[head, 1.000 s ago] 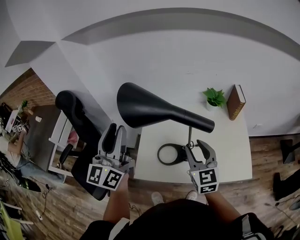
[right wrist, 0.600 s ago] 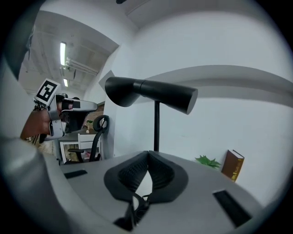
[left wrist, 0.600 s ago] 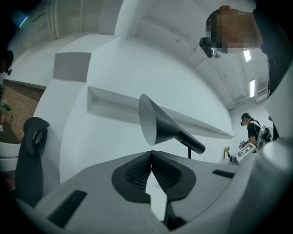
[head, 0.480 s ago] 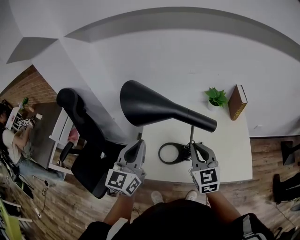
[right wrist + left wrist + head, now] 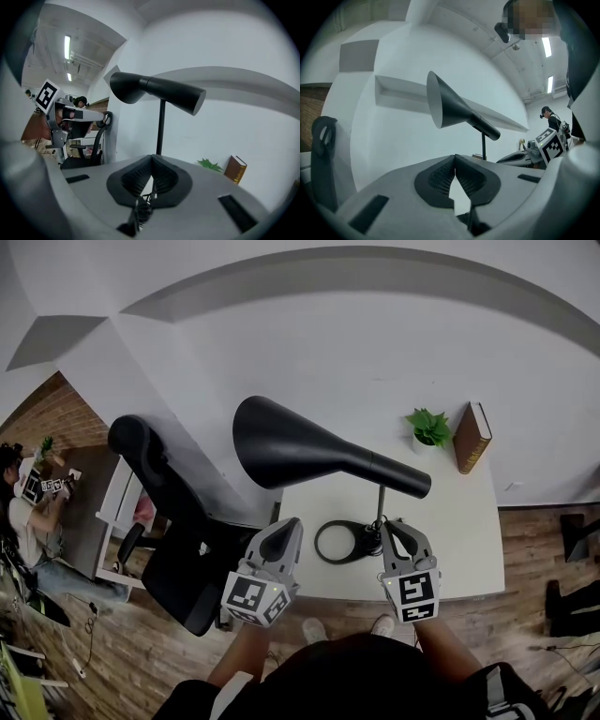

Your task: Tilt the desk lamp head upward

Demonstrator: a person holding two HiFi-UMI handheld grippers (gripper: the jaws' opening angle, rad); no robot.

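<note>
A black desk lamp stands on the white desk (image 5: 464,540). Its cone head (image 5: 281,446) points left and lies nearly level; a thin stem (image 5: 380,507) rises from the ring base (image 5: 339,542). My left gripper (image 5: 284,529) hovers at the desk's front left corner, below the head, shut and empty. My right gripper (image 5: 399,527) sits just right of the stem's foot, also shut on nothing. In the left gripper view the lamp head (image 5: 450,103) is above and beyond the closed tips (image 5: 454,157). From the right gripper view, the stem (image 5: 161,126) rises just behind the closed tips (image 5: 151,157).
A black office chair (image 5: 169,521) stands left of the desk, close to my left gripper. A small potted plant (image 5: 429,427) and a brown book (image 5: 471,437) stand at the desk's back right by the wall. A person (image 5: 28,512) sits far off at the left.
Both grippers were open a second ago and are now shut. The left gripper swung right from over the chair to the desk's front left corner. The right gripper barely moved.
</note>
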